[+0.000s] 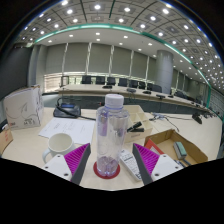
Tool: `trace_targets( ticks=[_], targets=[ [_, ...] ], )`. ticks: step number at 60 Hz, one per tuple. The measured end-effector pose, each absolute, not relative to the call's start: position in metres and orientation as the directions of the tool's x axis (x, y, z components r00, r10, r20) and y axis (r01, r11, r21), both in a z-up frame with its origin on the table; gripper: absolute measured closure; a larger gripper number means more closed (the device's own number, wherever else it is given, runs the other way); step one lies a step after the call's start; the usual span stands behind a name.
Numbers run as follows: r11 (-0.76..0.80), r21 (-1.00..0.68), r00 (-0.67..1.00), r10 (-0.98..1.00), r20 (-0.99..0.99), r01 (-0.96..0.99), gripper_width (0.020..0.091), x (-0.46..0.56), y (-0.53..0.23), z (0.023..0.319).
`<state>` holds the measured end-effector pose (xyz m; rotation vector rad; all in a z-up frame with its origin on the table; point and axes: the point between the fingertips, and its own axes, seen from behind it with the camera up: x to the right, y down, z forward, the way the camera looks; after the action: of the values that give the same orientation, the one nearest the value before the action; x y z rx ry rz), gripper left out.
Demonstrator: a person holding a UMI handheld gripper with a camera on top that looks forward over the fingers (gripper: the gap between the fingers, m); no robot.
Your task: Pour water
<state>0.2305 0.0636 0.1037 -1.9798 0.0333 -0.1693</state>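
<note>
One view only: I see my gripper (109, 160) spread wide, the clear plastic water bottle (110, 128) standing upright between its fingers on a red coaster (106, 170), gaps either side, nothing held. A white cup (59, 146) waits just beside it. I judge the bottle light, thin-walled, slippery; best taken at mid-body.

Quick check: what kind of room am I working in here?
Likely a conference room: long curved desks with black chairs, a desk phone and papers on the table. The bottle stands between the open fingers.
</note>
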Motion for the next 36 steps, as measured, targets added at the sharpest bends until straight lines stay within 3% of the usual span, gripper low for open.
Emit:
trace_targets(
  ticks=[20, 36],
  targets=[
    [-0.583, -0.811, 0.986, -0.154, 0.058, -0.043, 0.0244, 0.152, -0.084, 0.155],
    [-0.598, -0.800, 0.982, -0.170, 0.077, -0.041, 0.0244, 0.088, -0.195, 0.199]
  ],
)
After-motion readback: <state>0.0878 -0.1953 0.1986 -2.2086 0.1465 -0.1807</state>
